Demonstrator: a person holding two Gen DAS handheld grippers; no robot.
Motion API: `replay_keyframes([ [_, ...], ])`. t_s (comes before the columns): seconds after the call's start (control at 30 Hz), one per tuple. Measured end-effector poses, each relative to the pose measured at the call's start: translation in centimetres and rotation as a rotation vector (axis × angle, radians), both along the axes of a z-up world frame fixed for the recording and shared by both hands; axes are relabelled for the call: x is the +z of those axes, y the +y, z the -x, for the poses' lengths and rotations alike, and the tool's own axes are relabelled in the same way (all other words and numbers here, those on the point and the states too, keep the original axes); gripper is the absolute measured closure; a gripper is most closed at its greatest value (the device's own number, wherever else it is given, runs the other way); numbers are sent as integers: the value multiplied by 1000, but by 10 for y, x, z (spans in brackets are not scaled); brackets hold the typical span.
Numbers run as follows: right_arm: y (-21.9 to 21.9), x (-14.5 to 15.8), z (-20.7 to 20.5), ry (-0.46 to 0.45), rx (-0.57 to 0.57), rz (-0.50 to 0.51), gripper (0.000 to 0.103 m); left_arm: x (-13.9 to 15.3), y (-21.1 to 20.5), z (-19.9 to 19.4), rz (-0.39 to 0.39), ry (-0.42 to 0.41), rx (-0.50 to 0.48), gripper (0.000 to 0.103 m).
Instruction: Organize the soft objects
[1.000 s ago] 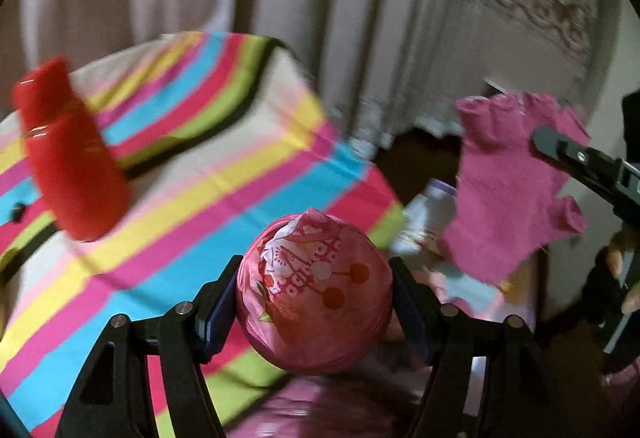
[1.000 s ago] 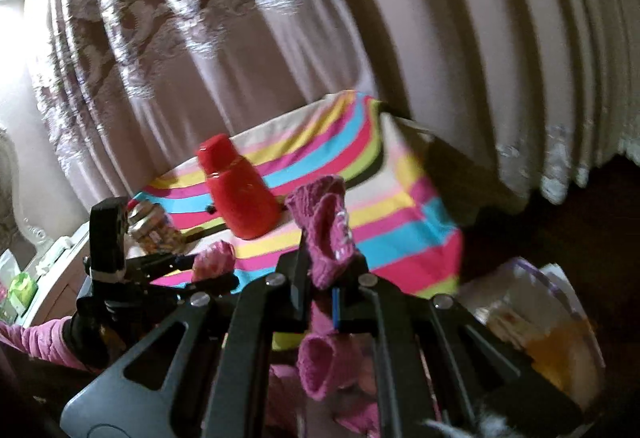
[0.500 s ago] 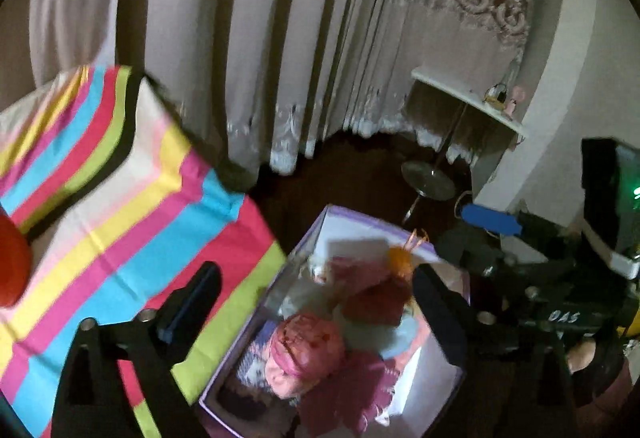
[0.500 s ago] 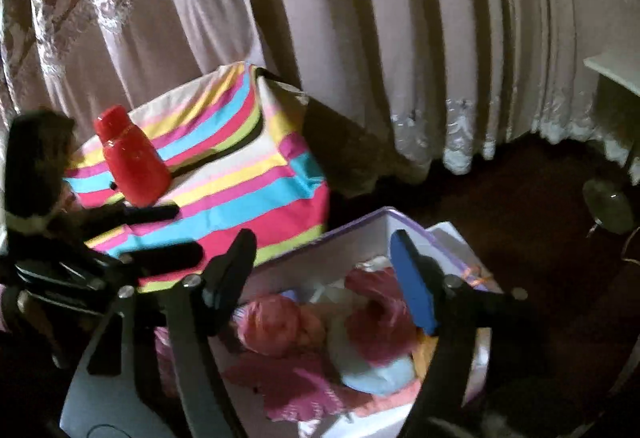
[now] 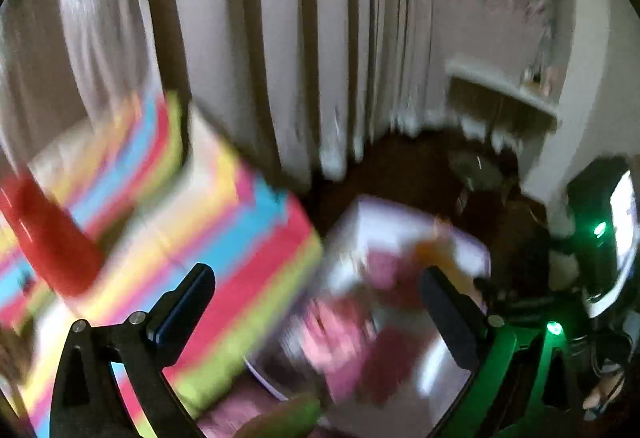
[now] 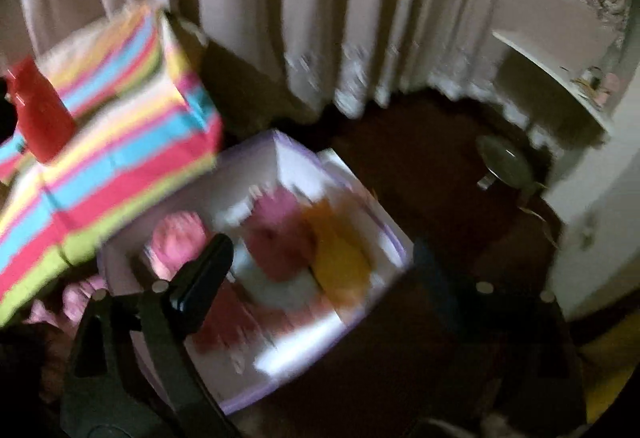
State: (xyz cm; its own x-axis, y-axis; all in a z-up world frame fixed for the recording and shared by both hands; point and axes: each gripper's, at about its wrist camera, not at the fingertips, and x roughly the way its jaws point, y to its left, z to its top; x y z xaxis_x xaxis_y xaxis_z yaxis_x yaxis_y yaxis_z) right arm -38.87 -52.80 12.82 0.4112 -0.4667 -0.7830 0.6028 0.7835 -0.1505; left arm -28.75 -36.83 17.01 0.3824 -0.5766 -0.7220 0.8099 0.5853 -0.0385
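Observation:
Both views are blurred by motion. My left gripper [image 5: 316, 298] hangs above the edge of the striped table, its jaws opening wide with nothing between them. My right gripper [image 6: 320, 266] is over the white box [image 6: 276, 157] on the floor, its jaws also opening and empty. In the box lie a pink patterned ball [image 6: 180, 234], pink knit pieces [image 6: 280, 238] and an orange soft thing [image 6: 340, 258]. The left wrist view shows the same box [image 5: 384, 213] with pink things [image 5: 336, 330] inside.
A striped cloth [image 6: 120, 157] covers the table to the left of the box, and a red bottle [image 6: 36, 117] stands on it, also seen as a red bottle [image 5: 52, 250]. Pale curtains [image 6: 320, 17] hang behind. A white shelf [image 6: 552, 77] and dark floor lie to the right.
The left gripper let go of the pink ball and the right let go of the pink glove; both now lie in the box. Both jaws spread wide, and the left view swung back towards the table.

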Motion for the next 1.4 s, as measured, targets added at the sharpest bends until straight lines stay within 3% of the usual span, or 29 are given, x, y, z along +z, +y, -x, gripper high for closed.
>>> replay_keyframes([
  [0.07,9,-14,-3,102,-54,27,10,-42,-8,-9,-102,85,31,0],
  [0.2,16,-42,0,181,-104,-23,10,-82,-11,-13,-220,116,36,0],
  [0.37,10,-62,-5,198,-131,-128,10,-84,-13,-12,-225,109,46,0],
  [1.4,13,-63,-17,152,-122,-174,10,-96,-8,-19,-246,171,82,0],
])
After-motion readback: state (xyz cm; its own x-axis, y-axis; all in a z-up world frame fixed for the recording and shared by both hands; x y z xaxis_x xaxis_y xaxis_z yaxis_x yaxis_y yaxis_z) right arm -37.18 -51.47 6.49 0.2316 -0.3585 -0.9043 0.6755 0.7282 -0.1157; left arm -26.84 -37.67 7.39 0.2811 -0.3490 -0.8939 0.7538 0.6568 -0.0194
